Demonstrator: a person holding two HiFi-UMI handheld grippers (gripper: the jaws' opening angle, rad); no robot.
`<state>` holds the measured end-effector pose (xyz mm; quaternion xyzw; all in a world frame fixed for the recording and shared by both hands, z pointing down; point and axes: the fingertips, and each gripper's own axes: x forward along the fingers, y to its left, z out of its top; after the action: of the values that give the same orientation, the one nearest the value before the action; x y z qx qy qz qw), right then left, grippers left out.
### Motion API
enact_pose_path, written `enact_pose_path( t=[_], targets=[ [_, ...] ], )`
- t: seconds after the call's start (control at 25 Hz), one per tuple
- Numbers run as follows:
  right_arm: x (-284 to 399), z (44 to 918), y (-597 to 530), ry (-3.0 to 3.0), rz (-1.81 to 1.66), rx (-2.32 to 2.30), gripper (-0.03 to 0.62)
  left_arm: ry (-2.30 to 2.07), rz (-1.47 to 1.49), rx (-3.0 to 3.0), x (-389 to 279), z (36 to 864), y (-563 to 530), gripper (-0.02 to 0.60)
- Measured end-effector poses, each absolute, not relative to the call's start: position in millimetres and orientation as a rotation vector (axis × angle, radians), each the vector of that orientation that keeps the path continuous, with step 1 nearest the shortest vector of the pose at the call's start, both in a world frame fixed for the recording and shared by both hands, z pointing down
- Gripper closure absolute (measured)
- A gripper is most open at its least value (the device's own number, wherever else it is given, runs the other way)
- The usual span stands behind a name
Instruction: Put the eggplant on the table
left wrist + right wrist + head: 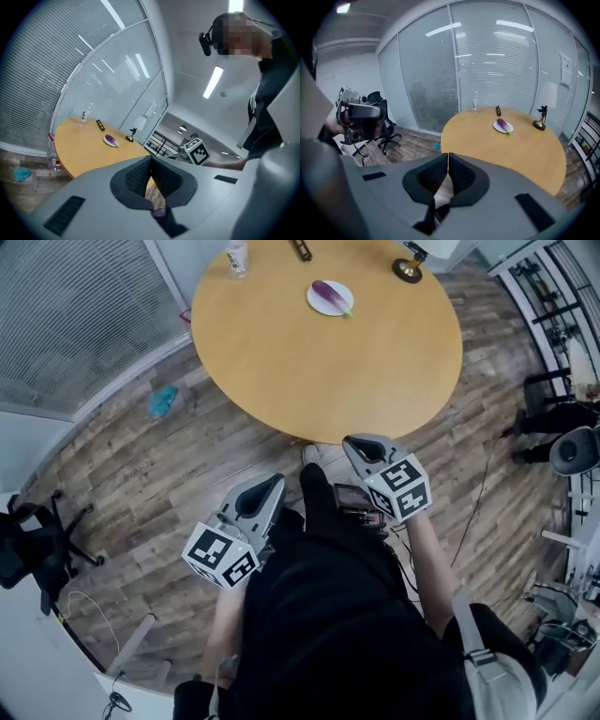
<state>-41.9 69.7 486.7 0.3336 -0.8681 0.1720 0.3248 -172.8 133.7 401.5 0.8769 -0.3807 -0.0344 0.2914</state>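
The eggplant [328, 292] lies on a white plate [316, 304] toward 12 o'clock on the round tabletop [328, 371], well apart from both grippers. The left gripper [265, 491] and right gripper [367, 448], at 6 o'clock off the tabletop, are pressed together and empty. Judged progress: none; approach, pickup and placement are all left to do.

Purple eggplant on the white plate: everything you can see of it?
The small purple eggplant is slim and smooth-looking, with a green stem end at the plate's rim. It lies on its side, diagonally across a round white plate on the far part of the round wooden table. Only the plate touches it.
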Motion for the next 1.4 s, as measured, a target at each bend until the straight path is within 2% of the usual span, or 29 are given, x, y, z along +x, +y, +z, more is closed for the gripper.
enact_pose_path(
  t=[0.32, 0.56, 1.04, 1.4],
  targets=[
    [-17, 484, 95, -2.255, 0.508, 0.922, 0.576, -0.983, -0.034, 2.377, -165, 402, 141, 0.569],
    [-14, 470, 96, -2.356, 0.431, 0.732, 0.576, -1.058, -0.057, 2.352, -145, 398, 124, 0.569],
    [141, 381, 74, -2.743, 0.432, 0.859, 0.576, -0.939, -0.017, 2.438, 34, 369, 107, 0.569],
    [239, 369, 70, -2.852, 0.494, 0.934, 0.576, -0.925, 0.021, 2.458, 129, 364, 96, 0.569]
  ],
)
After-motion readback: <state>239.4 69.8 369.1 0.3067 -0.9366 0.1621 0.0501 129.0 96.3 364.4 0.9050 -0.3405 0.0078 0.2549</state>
